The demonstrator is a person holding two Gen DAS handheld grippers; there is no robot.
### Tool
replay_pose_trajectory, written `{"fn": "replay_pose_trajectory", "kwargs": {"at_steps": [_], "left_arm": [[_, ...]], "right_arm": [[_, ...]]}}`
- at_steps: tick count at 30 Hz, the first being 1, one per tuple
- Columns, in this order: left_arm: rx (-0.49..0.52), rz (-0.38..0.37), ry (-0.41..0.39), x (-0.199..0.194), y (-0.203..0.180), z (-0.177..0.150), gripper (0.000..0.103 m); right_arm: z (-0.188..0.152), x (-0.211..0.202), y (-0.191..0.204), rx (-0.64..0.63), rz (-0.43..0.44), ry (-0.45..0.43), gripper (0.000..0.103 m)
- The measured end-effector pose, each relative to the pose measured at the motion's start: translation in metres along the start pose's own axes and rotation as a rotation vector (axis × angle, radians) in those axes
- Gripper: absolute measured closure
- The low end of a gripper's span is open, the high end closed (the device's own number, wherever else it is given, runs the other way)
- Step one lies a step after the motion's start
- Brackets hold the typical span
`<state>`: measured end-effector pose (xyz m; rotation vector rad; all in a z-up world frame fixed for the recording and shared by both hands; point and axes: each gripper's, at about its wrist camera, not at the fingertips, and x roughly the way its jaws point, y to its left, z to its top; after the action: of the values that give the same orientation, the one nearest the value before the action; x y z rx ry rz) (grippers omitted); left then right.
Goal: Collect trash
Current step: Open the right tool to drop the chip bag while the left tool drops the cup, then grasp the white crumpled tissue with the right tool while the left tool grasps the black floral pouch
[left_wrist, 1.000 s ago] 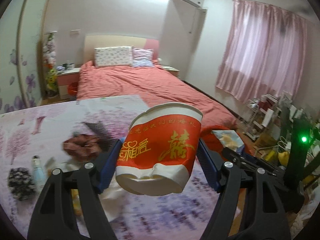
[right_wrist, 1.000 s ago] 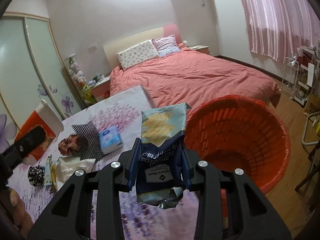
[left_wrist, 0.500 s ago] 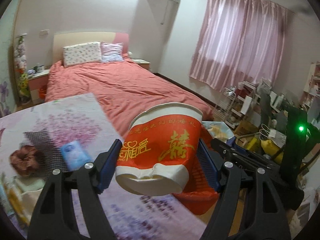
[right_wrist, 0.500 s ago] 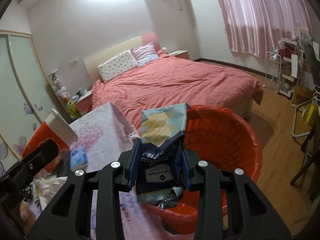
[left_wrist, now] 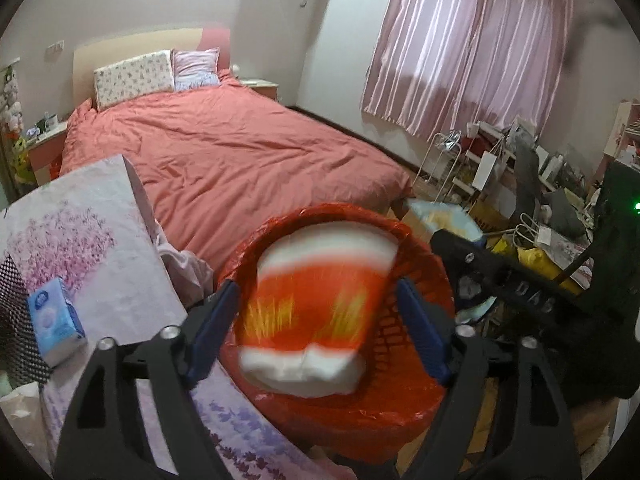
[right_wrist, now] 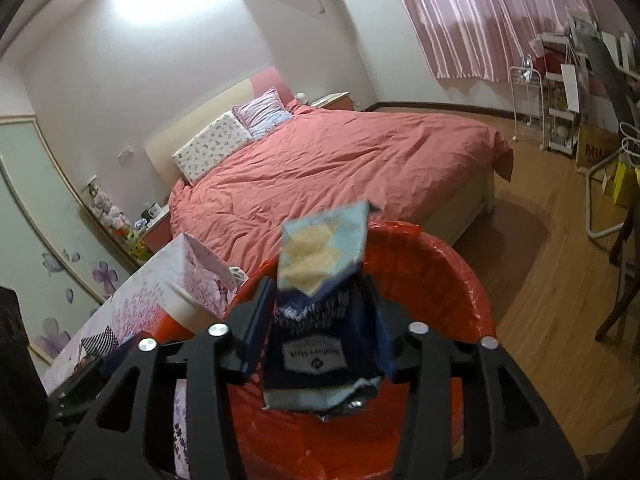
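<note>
A red and white paper cup [left_wrist: 316, 312] hangs blurred between the spread fingers of my left gripper [left_wrist: 318, 292], just over the red basket [left_wrist: 320, 213]. The jaws are opening and the pads stand off the cup's sides. My right gripper [right_wrist: 320, 292] is over the same basket [right_wrist: 440, 248], and its jaws are also opening. A blue snack bag [right_wrist: 316, 344] sits loose and tilted between its pads. From the left wrist the bag's top [left_wrist: 444, 216] shows at the basket's far right. From the right wrist the cup's rim [right_wrist: 188, 308] shows at the left.
A table under a floral cloth [left_wrist: 80, 248] stands left of the basket, with a blue tissue pack [left_wrist: 56, 320] and a checked cloth on it. A bed with a pink cover [left_wrist: 224, 160] lies behind. Racks, bags and clutter [left_wrist: 520, 184] crowd the right.
Both grippers have swung from over the table to above the red basket. Their jaws have widened. The cup now blurs as it drops, and the snack bag has tipped loose.
</note>
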<state>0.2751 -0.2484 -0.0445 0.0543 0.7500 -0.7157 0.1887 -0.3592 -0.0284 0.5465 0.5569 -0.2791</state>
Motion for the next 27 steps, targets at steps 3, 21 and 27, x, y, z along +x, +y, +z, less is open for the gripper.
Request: {"fn": "replay_pose_trajectory", "kwargs": {"at_steps": [3, 21, 27], "left_arm": [[-0.004, 0.022, 0.022, 0.006, 0.005, -0.003, 0.018], [-0.060, 0.258, -0.043, -0.093, 0.074, -0.036, 0.016], [-0.126, 0.377, -0.088, -0.148, 0.120, -0.056, 0.016]], "right_arm": [[-0.003, 0.003, -0.001, 0.009, 0.001, 0.018, 0.048], [-0.021, -0.029, 0.070, -0.214, -0.036, -0.022, 0.046], [-0.045, -0.029, 0.117, -0.304, 0.029, 0.019, 0.046]]}}
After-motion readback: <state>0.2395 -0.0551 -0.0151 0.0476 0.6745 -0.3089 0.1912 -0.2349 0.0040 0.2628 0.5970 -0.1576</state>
